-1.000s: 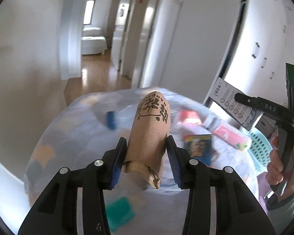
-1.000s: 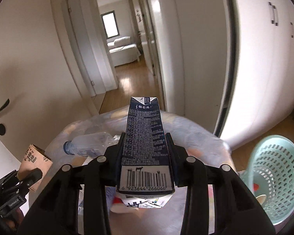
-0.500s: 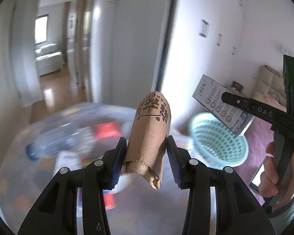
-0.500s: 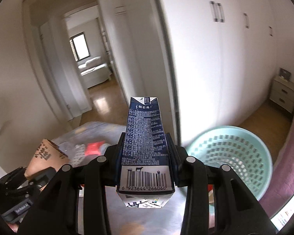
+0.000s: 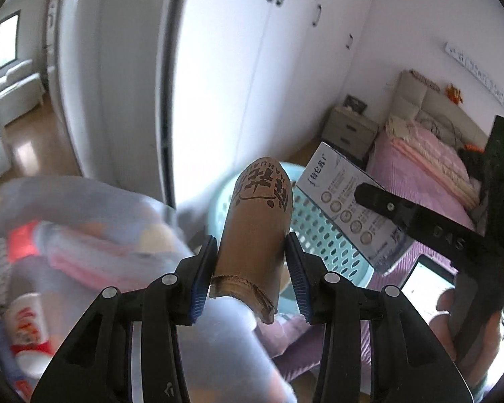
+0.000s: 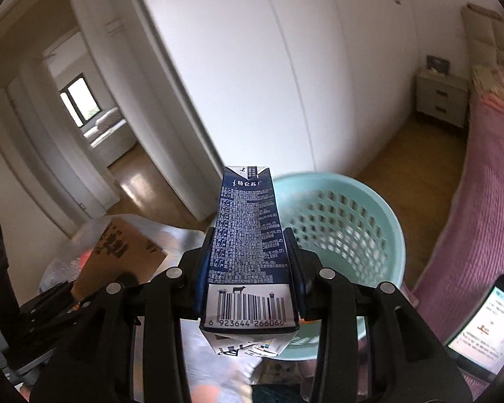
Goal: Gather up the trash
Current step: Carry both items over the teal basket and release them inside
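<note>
In a bedroom with white wardrobes, the teal basket (image 6: 346, 221) stands on the floor just beyond both held pieces — the left gripper (image 5: 252, 268) clamped on a brown paper cup (image 5: 255, 221), the right gripper (image 6: 250, 268) on a blue milk carton (image 6: 247, 235) — so the carry step seems in hand, and next each must get over the rim before letting go.

Both wrist views look down along their tongs, sharing the basket (image 5: 322, 235) (image 6: 346, 221).

Brown paper cup (image 5: 255, 231) in left gripper (image 5: 252, 275), before turquoise basket (image 5: 322, 235).
</note>
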{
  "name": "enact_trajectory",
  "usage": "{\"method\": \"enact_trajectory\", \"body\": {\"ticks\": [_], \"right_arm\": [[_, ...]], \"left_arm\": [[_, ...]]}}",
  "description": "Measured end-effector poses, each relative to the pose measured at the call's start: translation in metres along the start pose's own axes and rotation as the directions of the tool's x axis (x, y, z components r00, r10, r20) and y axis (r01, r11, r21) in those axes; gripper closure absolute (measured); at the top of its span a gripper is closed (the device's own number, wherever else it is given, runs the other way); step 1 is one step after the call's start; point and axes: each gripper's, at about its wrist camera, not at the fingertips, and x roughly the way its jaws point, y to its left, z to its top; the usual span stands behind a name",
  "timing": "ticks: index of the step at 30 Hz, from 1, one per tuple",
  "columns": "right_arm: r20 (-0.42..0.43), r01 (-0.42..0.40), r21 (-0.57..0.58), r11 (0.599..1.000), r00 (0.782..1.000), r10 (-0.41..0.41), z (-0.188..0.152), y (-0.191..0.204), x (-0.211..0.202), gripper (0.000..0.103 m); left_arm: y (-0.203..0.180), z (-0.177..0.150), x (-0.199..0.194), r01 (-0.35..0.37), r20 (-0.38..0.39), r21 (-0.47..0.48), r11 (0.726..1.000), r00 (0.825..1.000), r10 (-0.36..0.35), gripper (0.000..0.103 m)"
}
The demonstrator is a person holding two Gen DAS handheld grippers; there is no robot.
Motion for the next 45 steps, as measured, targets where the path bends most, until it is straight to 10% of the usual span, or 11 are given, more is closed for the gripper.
{"method": "enact_trajectory", "body": {"ticks": [15, 33, 45], "right_arm": [[-0.104, 0.088, 0.136, 0.987, 0.992, -0.074, -0.016, -0.060, 0.033, 0.059], [-0.037, -0.005, 0.014, 1.000, 0.999, 0.005, -0.025, -0.003, 0.004, 0.059], [-0.069, -0.107, -0.127, 0.986, 0.993, 0.099, -0.040, 0.072, 0.015, 0.059]], "left_arm": [[-0.009, -0.008, 0.065, 0.027, -0.115, -0.018, 0.999, 0.993, -0.029, 0.037], [0.005, -0.017, -0.032, 0.012, 0.041, -0.049, 0.999, 0.999, -0.010, 0.037], [0.092, -0.048, -0.111, -0.141, 0.092, -0.234, 0.962, 0.982, 0.166, 0.037]]}}
